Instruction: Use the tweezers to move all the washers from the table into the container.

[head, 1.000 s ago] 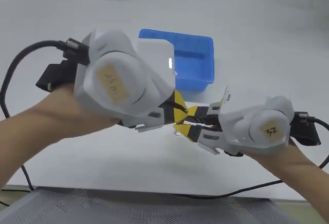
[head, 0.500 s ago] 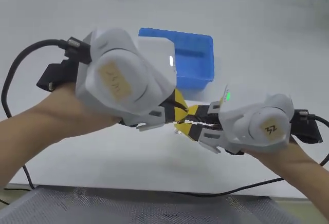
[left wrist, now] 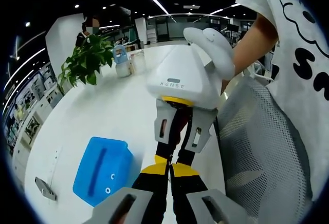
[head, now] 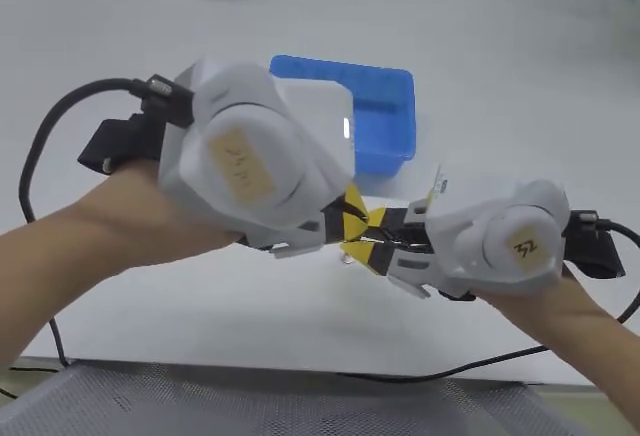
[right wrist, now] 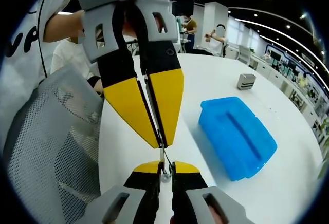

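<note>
On the white table (head: 500, 56), the blue container (head: 390, 161) holds two small washers (left wrist: 108, 174).

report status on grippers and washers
Left gripper and right gripper tip to tip, both shut on the tweezers. Washers: too small to tell. Blue container stands apart from both.

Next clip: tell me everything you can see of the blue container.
The container is a shallow rectangular box of glossy blue plastic with rounded corners. It appears open-topped, with a long step or groove running along its inside. It lies flat on the white table, and nothing else touches it. Its left part is hidden in the head view. The left gripper view shows two pale specks in it, too small to identify.
</note>
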The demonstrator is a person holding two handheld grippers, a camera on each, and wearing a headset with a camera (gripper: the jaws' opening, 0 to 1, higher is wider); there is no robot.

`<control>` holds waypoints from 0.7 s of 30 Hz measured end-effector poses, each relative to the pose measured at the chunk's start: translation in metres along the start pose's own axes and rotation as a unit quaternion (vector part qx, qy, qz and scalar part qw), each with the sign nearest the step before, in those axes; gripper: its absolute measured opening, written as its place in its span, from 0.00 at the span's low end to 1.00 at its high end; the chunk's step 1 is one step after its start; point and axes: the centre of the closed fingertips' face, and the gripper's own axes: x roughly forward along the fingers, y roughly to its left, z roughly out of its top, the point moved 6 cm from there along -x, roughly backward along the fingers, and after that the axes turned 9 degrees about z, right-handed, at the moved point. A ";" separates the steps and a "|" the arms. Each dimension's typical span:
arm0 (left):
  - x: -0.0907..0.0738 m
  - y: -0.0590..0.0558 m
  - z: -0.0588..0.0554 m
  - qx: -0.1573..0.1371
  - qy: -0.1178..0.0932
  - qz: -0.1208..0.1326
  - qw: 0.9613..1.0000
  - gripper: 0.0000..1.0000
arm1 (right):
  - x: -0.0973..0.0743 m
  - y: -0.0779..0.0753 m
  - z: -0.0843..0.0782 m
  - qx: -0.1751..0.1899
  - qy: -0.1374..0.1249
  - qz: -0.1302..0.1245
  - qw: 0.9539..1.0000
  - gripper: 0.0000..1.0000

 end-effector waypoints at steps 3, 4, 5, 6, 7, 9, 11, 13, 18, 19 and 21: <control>-0.003 0.001 0.004 0.007 -0.002 0.003 1.000 0.00 | -0.004 -0.001 0.004 0.003 0.001 -0.002 1.000 0.03; -0.004 0.001 0.005 0.008 -0.003 0.003 1.000 0.00 | -0.005 -0.001 0.005 0.004 0.000 -0.001 1.000 0.03; -0.005 0.002 0.007 0.009 -0.004 0.004 1.000 0.00 | -0.007 -0.002 0.007 0.000 0.000 -0.003 1.000 0.03; -0.006 0.004 0.009 0.013 -0.005 0.008 1.000 0.00 | -0.008 -0.003 0.008 -0.005 -0.002 -0.009 1.000 0.03; -0.007 0.005 0.010 0.015 -0.005 0.010 1.000 0.00 | -0.010 -0.003 0.010 -0.007 -0.004 -0.010 1.000 0.03; -0.010 0.008 0.014 0.017 -0.006 0.013 1.000 0.00 | -0.012 -0.005 0.014 -0.004 -0.009 -0.010 1.000 0.03; -0.012 0.010 0.017 0.022 -0.007 0.017 1.000 0.00 | -0.015 -0.007 0.017 -0.006 -0.011 -0.012 1.000 0.03; -0.013 0.012 0.020 0.027 -0.009 0.021 0.999 0.00 | -0.018 -0.009 0.020 -0.009 -0.012 -0.015 1.000 0.03; -0.017 0.024 0.030 0.034 -0.013 0.037 0.999 0.00 | -0.028 -0.020 0.029 -0.013 -0.018 -0.029 0.999 0.03; -0.017 0.026 0.032 0.035 -0.015 0.041 0.998 0.00 | -0.029 -0.022 0.031 -0.015 -0.019 -0.033 0.999 0.03; -0.019 0.031 0.036 0.038 -0.018 0.048 0.998 0.00 | -0.033 -0.027 0.035 -0.014 -0.024 -0.038 0.999 0.03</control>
